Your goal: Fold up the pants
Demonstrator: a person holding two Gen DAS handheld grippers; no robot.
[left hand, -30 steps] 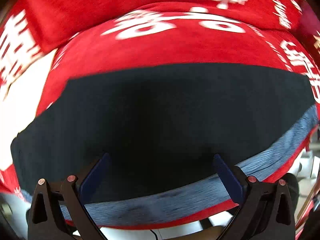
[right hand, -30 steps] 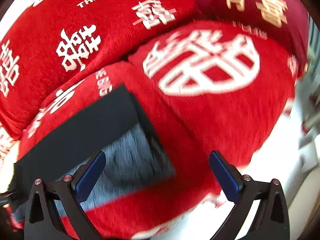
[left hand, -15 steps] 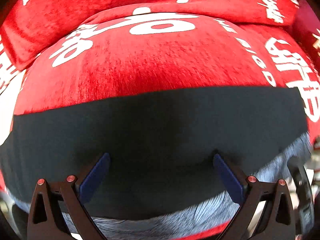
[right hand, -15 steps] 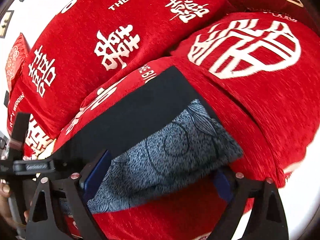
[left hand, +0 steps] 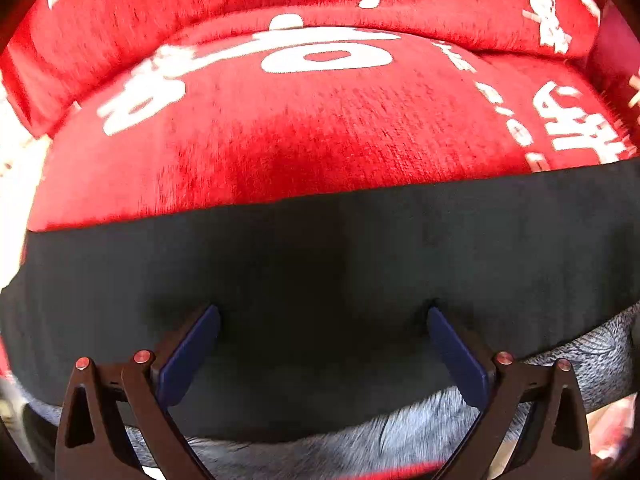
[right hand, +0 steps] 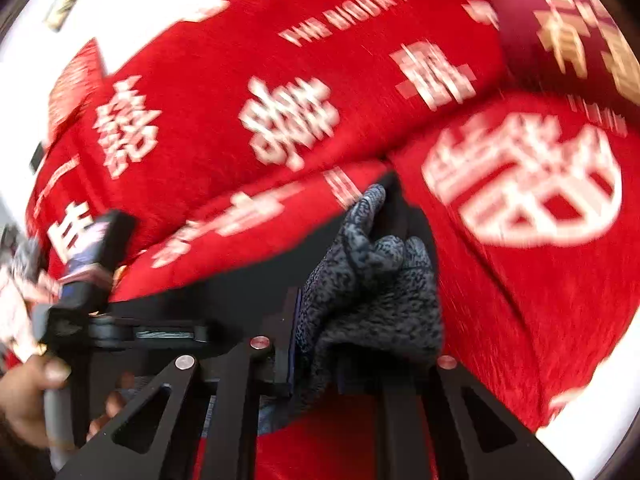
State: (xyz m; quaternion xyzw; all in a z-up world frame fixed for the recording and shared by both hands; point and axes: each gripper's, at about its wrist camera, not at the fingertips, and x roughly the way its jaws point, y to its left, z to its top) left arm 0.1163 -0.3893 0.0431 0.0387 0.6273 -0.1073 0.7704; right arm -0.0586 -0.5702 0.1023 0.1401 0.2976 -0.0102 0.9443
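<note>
Since half a sec ago the right gripper (right hand: pixel 320 344) has clamped shut on the grey-lined corner of the black pants (right hand: pixel 372 276) & bunched it up off the red cushion (right hand: pixel 540 320). Left gripper (left hand: pixel 323 340) stays spread wide over the pants' black panel (left hand: pixel 320 264), gripping nothing; grey lining w/ print shows just below its tips.

My pants (left hand: pixel 320 280) are black on the outer face, with a speckled grey-and-black lining (right hand: pixel 372 280) where the fabric bunches and turns back. Under them, the cushions (left hand: pixel 304 136) are bright red plush printed with white characters and a big white round emblem (right hand: pixel 524 184). One cushion (right hand: pixel 560 28) is darker maroon with gold characters. My finger pads (left hand: pixel 188 356) are dark blue on black frames.
</note>
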